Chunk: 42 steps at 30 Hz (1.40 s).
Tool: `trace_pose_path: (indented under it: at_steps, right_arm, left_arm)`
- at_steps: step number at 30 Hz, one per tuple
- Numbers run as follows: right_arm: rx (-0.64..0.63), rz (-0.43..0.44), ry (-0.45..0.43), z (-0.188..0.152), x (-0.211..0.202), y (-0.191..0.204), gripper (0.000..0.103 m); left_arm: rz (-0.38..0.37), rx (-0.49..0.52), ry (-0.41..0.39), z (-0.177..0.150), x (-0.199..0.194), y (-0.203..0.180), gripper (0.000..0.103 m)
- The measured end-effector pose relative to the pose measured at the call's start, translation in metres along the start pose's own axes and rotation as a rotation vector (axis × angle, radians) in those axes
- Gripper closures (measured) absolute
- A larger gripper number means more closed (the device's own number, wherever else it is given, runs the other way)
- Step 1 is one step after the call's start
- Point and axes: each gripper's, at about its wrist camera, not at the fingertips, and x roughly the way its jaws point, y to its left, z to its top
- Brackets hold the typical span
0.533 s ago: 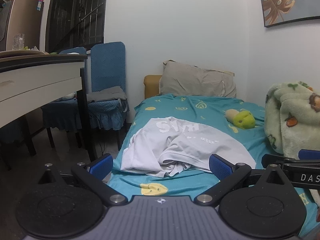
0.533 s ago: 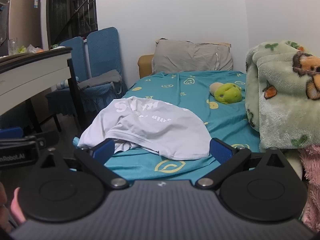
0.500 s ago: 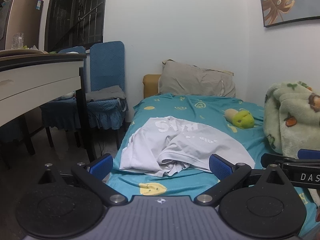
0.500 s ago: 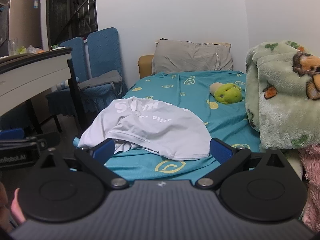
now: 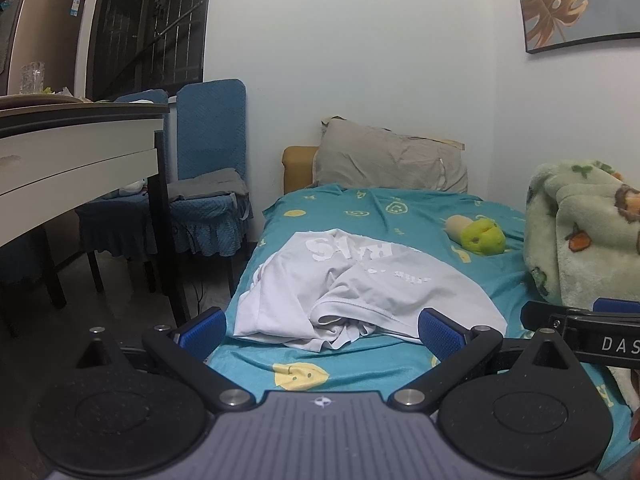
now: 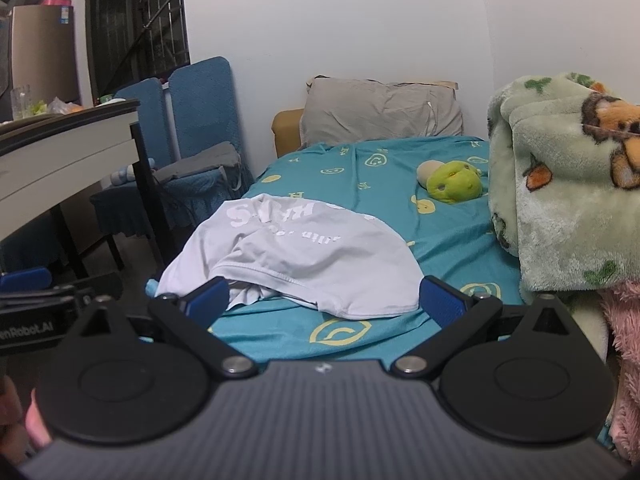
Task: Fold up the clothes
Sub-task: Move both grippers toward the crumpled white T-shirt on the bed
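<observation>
The crumpled white T-shirt with printed lettering [image 5: 360,288] lies on the teal patterned bed sheet [image 5: 400,216], its long axis running across the bed. Both the left gripper [image 5: 322,330] and right gripper [image 6: 324,302] face it, released and empty; neither is clearly nearer.

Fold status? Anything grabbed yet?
Done: nothing; the white T-shirt lies crumpled on the teal bedsheet. In hand: nothing; left tool and right tool are both open, short of the shirt. Left: grasp, spread, fold.
</observation>
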Motion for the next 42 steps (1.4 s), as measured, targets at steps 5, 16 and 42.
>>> trace_pose_path:
  at_steps: [5,16,42]
  right_arm:
    - [0.02,0.006,-0.004,0.0,0.0,-0.002,0.0]
    - [0.023,-0.004,0.014,0.017,0.001,0.002,0.0]
    - [0.207,0.004,0.111,0.037,0.078,-0.068,0.032]
  left_arm:
    - [-0.003,-0.012,-0.007,0.0,0.001,0.002,0.0]
    - [-0.017,-0.033,0.028,0.001,0.009,0.003,0.0]
    - [-0.069,0.367,0.47,-0.042,0.202,-0.052,0.012]
